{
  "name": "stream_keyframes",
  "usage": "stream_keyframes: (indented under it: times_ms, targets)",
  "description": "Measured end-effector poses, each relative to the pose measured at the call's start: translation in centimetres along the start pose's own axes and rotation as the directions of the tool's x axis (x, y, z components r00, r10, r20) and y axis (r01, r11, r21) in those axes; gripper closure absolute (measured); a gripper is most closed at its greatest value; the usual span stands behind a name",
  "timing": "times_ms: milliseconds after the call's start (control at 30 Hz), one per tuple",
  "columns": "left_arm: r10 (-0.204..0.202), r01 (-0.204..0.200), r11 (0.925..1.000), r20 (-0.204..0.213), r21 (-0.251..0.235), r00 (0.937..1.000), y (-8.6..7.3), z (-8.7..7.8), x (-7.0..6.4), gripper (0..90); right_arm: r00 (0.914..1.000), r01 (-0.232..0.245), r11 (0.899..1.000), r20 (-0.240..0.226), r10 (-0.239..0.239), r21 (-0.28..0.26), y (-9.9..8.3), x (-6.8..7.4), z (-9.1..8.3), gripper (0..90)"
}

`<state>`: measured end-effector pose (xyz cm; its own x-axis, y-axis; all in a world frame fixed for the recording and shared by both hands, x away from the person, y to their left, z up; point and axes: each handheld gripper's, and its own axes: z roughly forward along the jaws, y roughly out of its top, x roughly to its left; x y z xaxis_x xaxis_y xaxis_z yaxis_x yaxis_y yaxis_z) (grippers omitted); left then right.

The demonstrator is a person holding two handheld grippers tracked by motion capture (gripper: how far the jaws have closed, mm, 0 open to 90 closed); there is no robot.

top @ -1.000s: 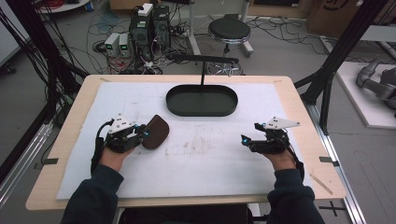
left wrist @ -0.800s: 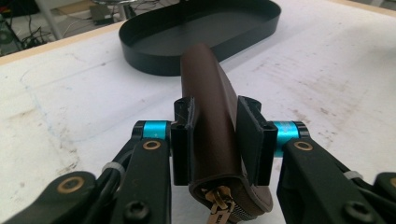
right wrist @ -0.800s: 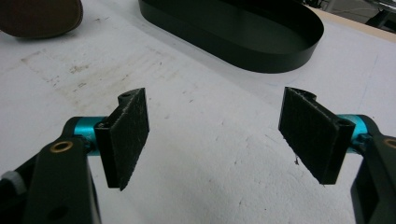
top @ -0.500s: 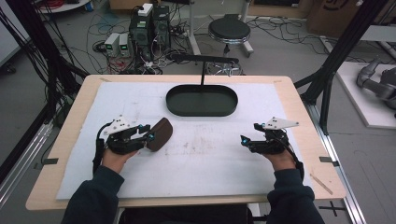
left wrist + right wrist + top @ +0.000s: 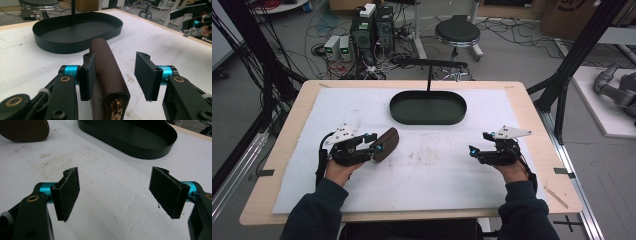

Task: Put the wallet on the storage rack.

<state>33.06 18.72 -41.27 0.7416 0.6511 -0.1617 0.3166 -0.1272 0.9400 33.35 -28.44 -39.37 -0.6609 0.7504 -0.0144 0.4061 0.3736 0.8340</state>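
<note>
While left hand-held gripper (image 5: 115,75) straddles pouch (image 5: 106,75), jaws apart.

Tray (image 5: 428,118) at the table's (image 5: 532,145) far middle — pouch (image 5: 385,144) nearer, to its left.

we can't read any words, numbers or signs here. the brown pouch (image 5: 107,75), the black tray (image 5: 428,107) and the white table cover (image 5: 437,170) have no writing we can make out. the boxes on the floor are too blurry.
</note>
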Motion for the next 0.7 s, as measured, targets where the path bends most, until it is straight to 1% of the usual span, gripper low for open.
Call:
stream_keyframes:
  times_ms: [33, 67, 133, 233, 300, 400, 433, 500, 533, 567, 633, 667, 700]
  targets:
    - [-0.003, 0.003, 1.0, 0.002, 0.001, 1.0, 0.0, 0.0, 0.03, 50.9, 1.0, 0.002, 1.0, 0.001, -0.002, 0.001, 0.0, -0.02, 0.0, 24.8]
    - [-0.012, 0.012, 0.9998, 0.0, 0.013, 0.9999, -0.07, 0.1, 0.07, 50.3, 1.0, 0.002, 1.0, 0.0, -0.002, 0.003, 0.0, -0.02, 0.0, 24.8]
    - [-0.013, 0.013, 0.9998, -0.001, 0.017, 0.9999, -0.16, 0.19, 0.11, 50.2, 1.0, 0.004, 1.0, 0.002, -0.004, 0.004, 0.0, -0.03, 0.01, 24.8]
    - [-0.008, 0.008, 0.9999, -0.01, 0.007, 0.9999, -0.14, 0.15, 0.06, 49.2, 1.0, 0.001, 1.0, 0.003, -0.001, 0.003, -0.01, 0.0, 0.02, 24.8]
    - [0.002, -0.002, 1.0, -0.032, 0.009, 0.9995, -0.13, 0.12, 0.11, 45.0, 1.0, -0.001, 1.0, 0.002, 0.001, 0.002, -0.03, -0.01, 0.03, 24.8]
    - [-0.001, 0.002, 0.9999, -0.042, 0.015, 0.9991, -0.16, 0.15, 0.16, 41.2, 1.0, 0.002, 1.0, 0.0, -0.002, 0.003, -0.04, -0.03, 0.04, 24.8]
    - [0.003, -0.002, 0.9998, -0.049, 0.021, 0.9988, -0.16, 0.12, 0.18, 41.2, 1.0, 0.002, 1.0, 0.0, -0.002, 0.003, -0.04, -0.03, 0.04, 24.8]
    - [0.002, -0.001, 0.9998, -0.056, 0.022, 0.9984, -0.18, 0.19, 0.17, 37.3, 1.0, 0.003, 1.0, 0.001, -0.003, 0.004, -0.04, -0.04, 0.04, 24.8]
    - [0.007, -0.005, 0.9996, -0.063, 0.028, 0.998, -0.21, 0.22, 0.18, 35.3, 1.0, 0.004, 1.0, -0.002, -0.004, 0.004, -0.05, -0.07, 0.04, 24.8]
    - [0.013, -0.009, 0.9989, -0.08, 0.047, 0.9967, -0.31, 0.37, 0.19, 32.9, 1.0, 0.003, 1.0, -0.001, -0.003, 0.003, -0.05, -0.07, 0.04, 24.8]
    - [0.011, -0.007, 0.9986, -0.086, 0.052, 0.9963, -0.38, 0.46, 0.21, 28.1, 1.0, 0.004, 1.0, -0.001, -0.004, 0.004, -0.05, -0.07, 0.04, 24.8]
    - [0.011, -0.003, 0.9964, -0.095, 0.084, 0.9954, -0.56, 0.75, 0.23, 26.3, 1.0, 0.004, 1.0, -0.002, -0.004, 0.005, -0.05, -0.06, 0.04, 24.8]
    - [0.011, -0.003, 0.9964, -0.095, 0.084, 0.9954, -0.56, 0.75, 0.23, 24.5, 1.0, 0.002, 1.0, -0.001, -0.002, 0.004, -0.05, -0.04, 0.05, 24.8]
